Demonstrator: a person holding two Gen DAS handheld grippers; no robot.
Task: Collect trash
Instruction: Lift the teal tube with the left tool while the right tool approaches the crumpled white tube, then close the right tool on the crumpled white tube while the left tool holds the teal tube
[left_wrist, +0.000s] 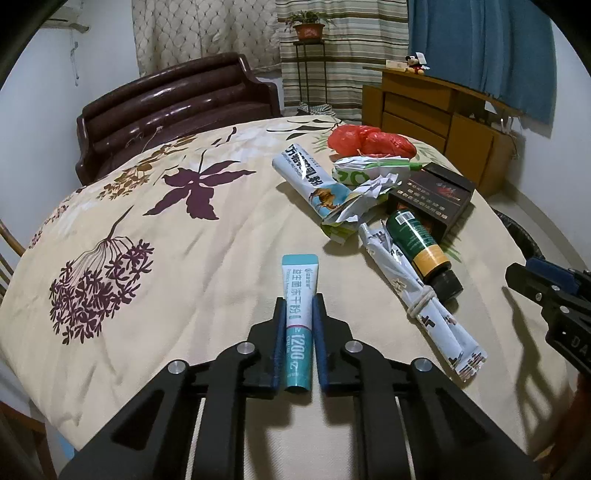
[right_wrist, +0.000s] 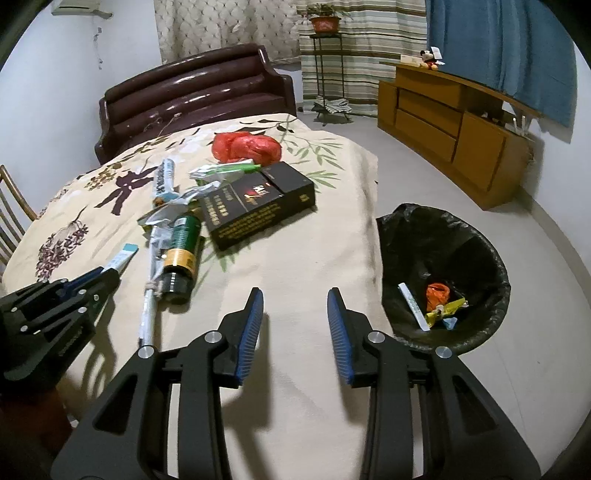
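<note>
The left gripper (left_wrist: 299, 306) has its jaws pinching a teal-and-white sachet (left_wrist: 300, 295), which sticks out ahead of the blue pads over the bed (left_wrist: 221, 258). From the right wrist view only the sachet's far end shows past that gripper. The right gripper (right_wrist: 295, 295) has its jaws spread with nothing between them, hovering over bare bedspread near the bed's edge. Just beyond lie a green bottle (right_wrist: 183, 254) with a black cap, a rolled packet (left_wrist: 421, 291) tied with a band touching it, a black carton (right_wrist: 258, 203), crumpled wrappers (left_wrist: 354, 184) and a red plastic bag (right_wrist: 245, 147). Only the right wrist view shows the bin (right_wrist: 406, 236) on the floor beside the bed, lined in black, with a few scraps in it.
</note>
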